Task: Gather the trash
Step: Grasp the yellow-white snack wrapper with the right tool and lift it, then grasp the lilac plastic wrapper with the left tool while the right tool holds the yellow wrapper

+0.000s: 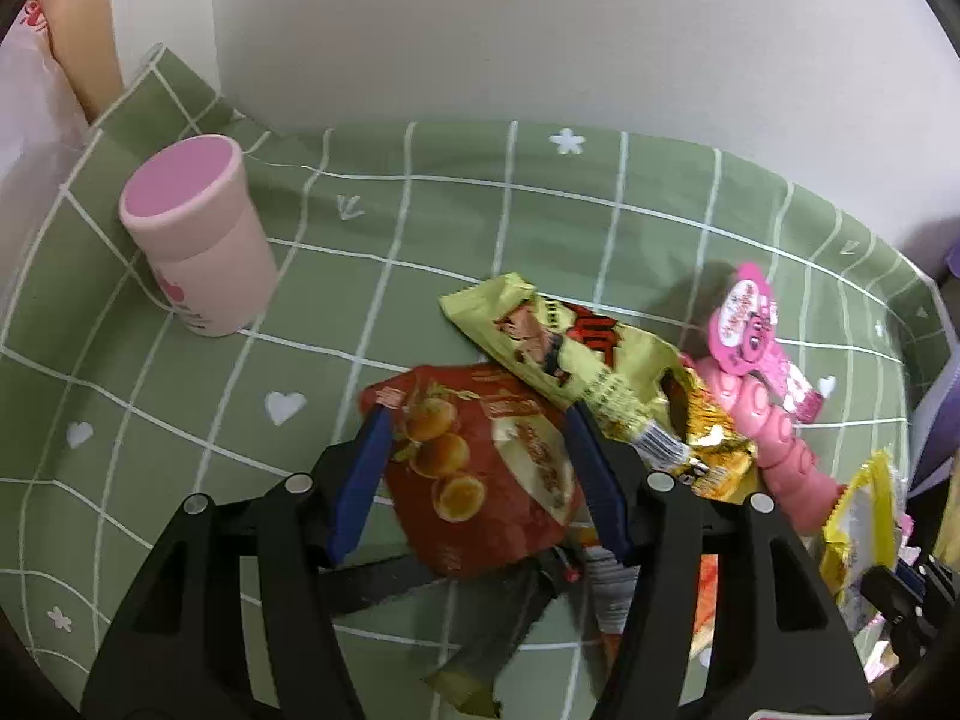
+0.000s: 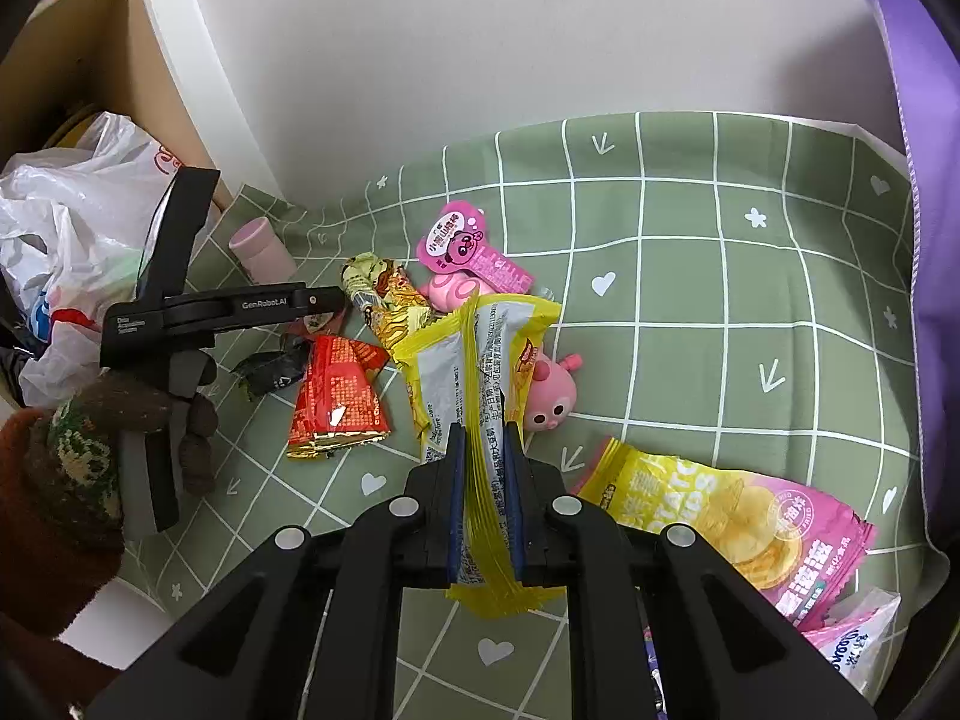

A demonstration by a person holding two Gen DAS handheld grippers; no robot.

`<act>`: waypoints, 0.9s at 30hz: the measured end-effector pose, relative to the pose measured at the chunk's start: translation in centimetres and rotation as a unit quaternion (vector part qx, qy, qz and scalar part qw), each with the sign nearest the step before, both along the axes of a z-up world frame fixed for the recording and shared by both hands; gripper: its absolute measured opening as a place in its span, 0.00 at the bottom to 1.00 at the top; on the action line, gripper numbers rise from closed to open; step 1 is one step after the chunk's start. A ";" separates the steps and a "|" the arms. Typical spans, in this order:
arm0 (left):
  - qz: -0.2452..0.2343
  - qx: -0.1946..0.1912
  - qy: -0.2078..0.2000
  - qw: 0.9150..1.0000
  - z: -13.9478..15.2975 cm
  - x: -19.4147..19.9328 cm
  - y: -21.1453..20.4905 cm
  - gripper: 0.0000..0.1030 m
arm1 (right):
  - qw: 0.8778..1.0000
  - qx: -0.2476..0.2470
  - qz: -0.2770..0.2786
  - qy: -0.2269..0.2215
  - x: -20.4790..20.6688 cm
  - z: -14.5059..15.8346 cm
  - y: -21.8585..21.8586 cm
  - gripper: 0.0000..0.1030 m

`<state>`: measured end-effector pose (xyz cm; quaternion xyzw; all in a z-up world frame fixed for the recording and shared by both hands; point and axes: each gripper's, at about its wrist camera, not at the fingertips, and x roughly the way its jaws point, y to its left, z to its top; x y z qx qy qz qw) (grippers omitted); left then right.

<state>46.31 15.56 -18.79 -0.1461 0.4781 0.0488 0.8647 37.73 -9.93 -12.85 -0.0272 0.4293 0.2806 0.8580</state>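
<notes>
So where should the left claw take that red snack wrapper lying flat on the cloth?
Take the red snack wrapper across its width from above: it lies flat between the open left claw fingers, its far end tucked under the yellow-green wrapper, so pinch the free middle.

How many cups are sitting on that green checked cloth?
1: a pink cup stands upright near the far left corner of the cloth, apart from the snack wrappers. Another could be hidden outside these views.

Pink cup [image 1: 198, 234] upright on green checked tablecloth [image 1: 600, 228], pink toy [image 2: 549, 393] lying amid it, white wall [image 1: 540, 30] behind
</notes>
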 end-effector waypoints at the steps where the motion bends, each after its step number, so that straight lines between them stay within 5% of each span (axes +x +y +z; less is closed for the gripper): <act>1: 0.002 -0.001 0.003 1.000 -0.1 0.0 0.2 0.53 | 1.000 0.001 0.000 0.000 0.0 0.0 0.0 0.12; 4: 0.004 -0.031 0.001 1.000 -0.1 -0.3 1.2 0.43 | 1.000 0.002 0.000 0.001 -0.1 -0.1 -0.1 0.12; 13: -0.002 -0.047 0.006 0.999 -0.2 -0.7 2.6 0.42 | 1.000 -0.009 0.005 -0.004 -1.0 0.1 0.1 0.12; 15: -0.019 -0.065 0.004 0.998 0.1 -1.1 2.1 0.30 | 1.000 -0.010 0.007 -0.006 -1.3 0.3 0.2 0.12; 16: -0.026 -0.061 0.001 0.998 0.4 -1.3 1.9 0.07 | 1.000 -0.012 0.009 -0.010 -1.5 0.5 0.3 0.13; 17: -0.034 -0.053 -0.001 0.998 0.8 -1.5 1.5 0.01 | 1.000 -0.013 0.010 -0.013 -1.6 0.7 0.2 0.12; 24: -0.055 -0.058 -0.028 0.996 3.4 -3.4 0.7 0.01 | 0.999 -0.012 0.003 -0.044 -2.5 3.5 -0.2 0.13; 27: -0.056 -0.090 -0.053 0.993 4.4 -4.6 1.6 0.05 | 0.999 -0.008 -0.002 -0.052 -3.1 4.7 -0.6 0.12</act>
